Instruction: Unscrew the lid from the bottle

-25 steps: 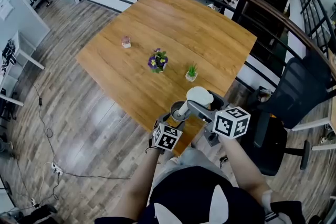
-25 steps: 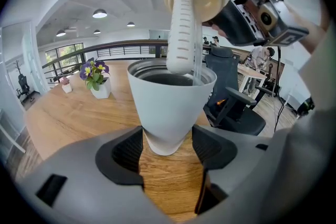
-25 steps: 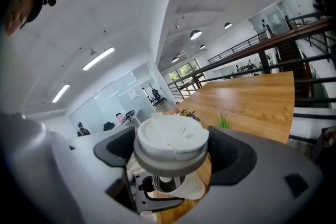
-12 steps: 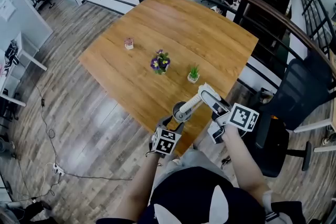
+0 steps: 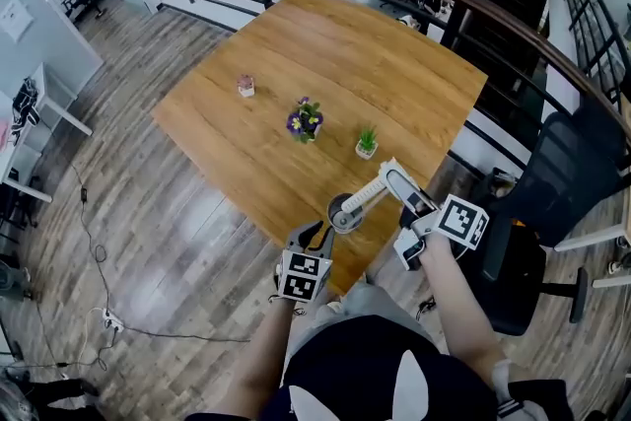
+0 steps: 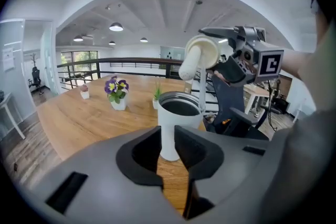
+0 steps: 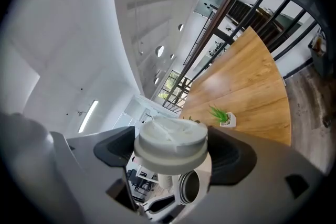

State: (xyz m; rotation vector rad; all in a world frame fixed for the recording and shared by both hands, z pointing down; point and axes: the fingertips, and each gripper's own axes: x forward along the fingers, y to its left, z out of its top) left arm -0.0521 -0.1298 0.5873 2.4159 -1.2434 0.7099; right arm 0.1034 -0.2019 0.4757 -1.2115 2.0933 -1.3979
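A white bottle (image 5: 342, 212) stands upright with its mouth uncovered, near the table's front corner. My right gripper (image 5: 394, 180) is shut on the bottle's white lid (image 5: 389, 175), held tilted above and to the right of the bottle. In the right gripper view the lid (image 7: 170, 139) sits between both pads, with the bottle (image 7: 189, 186) below it. My left gripper (image 5: 310, 237) is just in front of the bottle, apart from it. Its jaws are closing with nothing between them; in the left gripper view the bottle (image 6: 176, 118) shows beyond the narrow gap, with the lid (image 6: 202, 52) above it.
On the wooden table (image 5: 394, 64) stand a pot of purple flowers (image 5: 305, 120), a small green plant (image 5: 366, 142) and a tiny pink pot (image 5: 245, 86). A dark railing (image 5: 493, 10) runs behind the table. A black office chair (image 5: 552, 192) is at the right.
The left gripper has let go of the bottle, drawn back towards me, and its jaws have narrowed. The right gripper has carried the lid off the bottle, up and to the right.
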